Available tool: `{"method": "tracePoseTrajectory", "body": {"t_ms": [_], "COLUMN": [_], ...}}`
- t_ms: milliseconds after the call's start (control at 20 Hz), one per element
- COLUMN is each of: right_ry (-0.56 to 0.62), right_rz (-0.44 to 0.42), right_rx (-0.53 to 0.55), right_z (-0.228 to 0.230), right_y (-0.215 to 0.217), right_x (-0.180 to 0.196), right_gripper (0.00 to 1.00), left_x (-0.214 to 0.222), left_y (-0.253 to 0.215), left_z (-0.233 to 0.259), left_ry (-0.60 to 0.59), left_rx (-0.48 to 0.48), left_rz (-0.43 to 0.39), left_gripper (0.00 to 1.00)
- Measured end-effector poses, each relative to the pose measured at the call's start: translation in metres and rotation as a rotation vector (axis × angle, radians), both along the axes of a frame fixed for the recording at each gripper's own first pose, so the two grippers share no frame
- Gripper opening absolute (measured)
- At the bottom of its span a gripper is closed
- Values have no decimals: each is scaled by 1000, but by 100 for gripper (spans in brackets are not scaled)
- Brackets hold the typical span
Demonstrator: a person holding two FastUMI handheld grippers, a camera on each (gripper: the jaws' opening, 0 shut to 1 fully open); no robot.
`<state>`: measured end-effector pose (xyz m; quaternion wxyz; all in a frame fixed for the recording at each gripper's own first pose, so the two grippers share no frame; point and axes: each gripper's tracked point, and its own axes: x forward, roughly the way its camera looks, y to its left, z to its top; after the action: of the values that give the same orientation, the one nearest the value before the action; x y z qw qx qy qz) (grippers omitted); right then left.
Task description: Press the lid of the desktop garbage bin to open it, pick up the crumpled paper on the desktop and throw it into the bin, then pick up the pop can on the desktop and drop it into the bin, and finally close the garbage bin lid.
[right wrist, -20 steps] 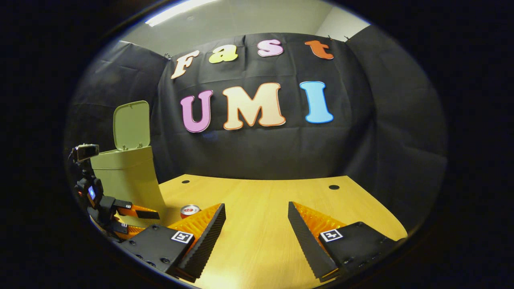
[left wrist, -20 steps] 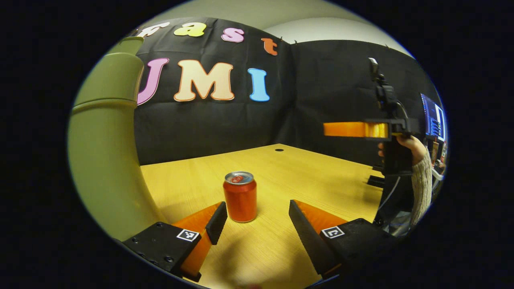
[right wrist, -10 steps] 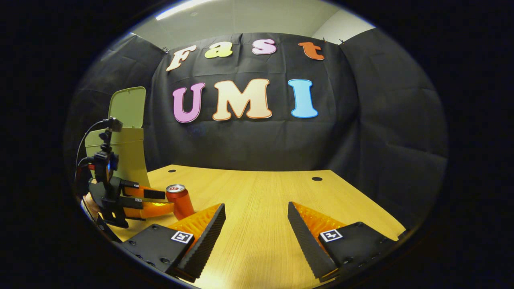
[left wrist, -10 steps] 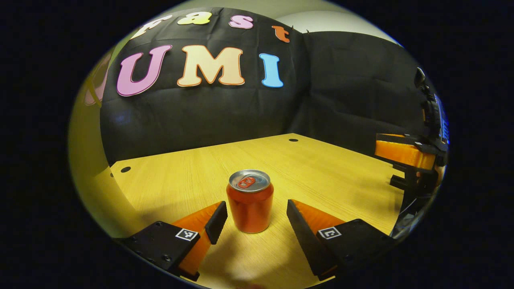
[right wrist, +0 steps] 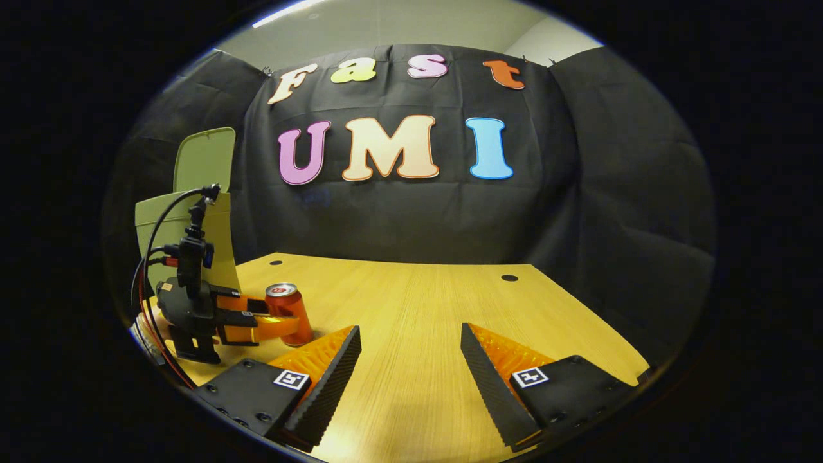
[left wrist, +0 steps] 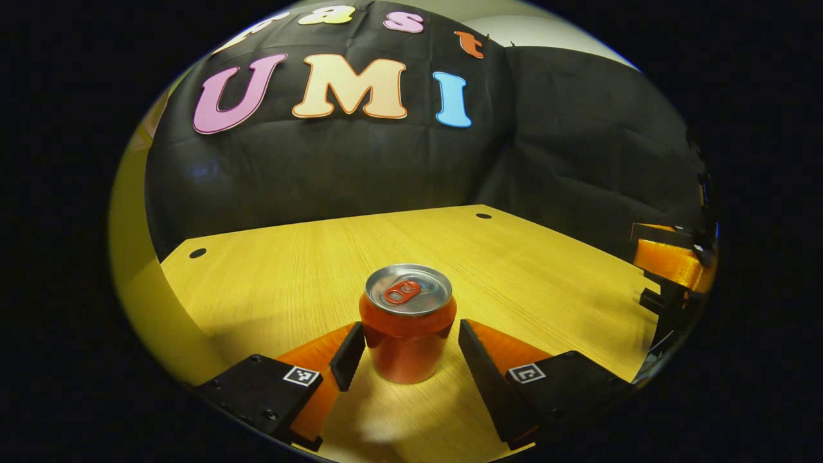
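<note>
Two grippers to log. Our left gripper [left wrist: 407,341] has its jaws spread, one finger on each side of the pop can [left wrist: 407,325]. In the left gripper view we see a small gap on each side between can and finger, so no clamp, and we cannot tell whether either finger grazes it. The can stands upright on the wooden desktop [left wrist: 527,276], pull tab up, with its lower body between the fingertips.

In the right gripper view we see the same setup from the side: left gripper [right wrist: 273,318] low over the desk, fingers reaching past the can [right wrist: 287,308], black cables looping up off its body.

Our right gripper [right wrist: 411,360] has its jaws wide apart with nothing between them, only bare desktop [right wrist: 418,308] ahead. It sits well apart from the can, which lies off to its left. Part of the right gripper [left wrist: 672,263] shows at the far right edge of the left gripper view.

The garbage bin [right wrist: 161,231] stands behind the left gripper near the back wall, with its lid [right wrist: 204,157] hinged up and open. In the left gripper view the bin [left wrist: 132,257] is a curved pale green wall along the left edge, just beside the left finger's side of the desk.
</note>
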<state>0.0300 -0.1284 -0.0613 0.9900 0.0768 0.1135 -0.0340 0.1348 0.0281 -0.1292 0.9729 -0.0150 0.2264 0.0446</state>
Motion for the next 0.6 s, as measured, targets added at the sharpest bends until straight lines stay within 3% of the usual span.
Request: {"method": "tracePoseTrajectory", "body": {"t_ms": [150,350,600], "right_ry": [0,-12,-37], "right_rz": [-4,-29,-51], "right_rx": [6,2,33], "right_z": [0,6,14], "right_y": [-2,-8,-9], "right_x": [-2,-6,-14], "right_gripper": [98,98,98], "left_x": [3,1,-3], "left_y": [0,-8,-25], "left_z": [0,16,81], "left_ry": [-3,-9,-80], "left_rx": [-11,-8,22], "left_rz": [7,-12,-68], "left_gripper": [79,78,77]}}
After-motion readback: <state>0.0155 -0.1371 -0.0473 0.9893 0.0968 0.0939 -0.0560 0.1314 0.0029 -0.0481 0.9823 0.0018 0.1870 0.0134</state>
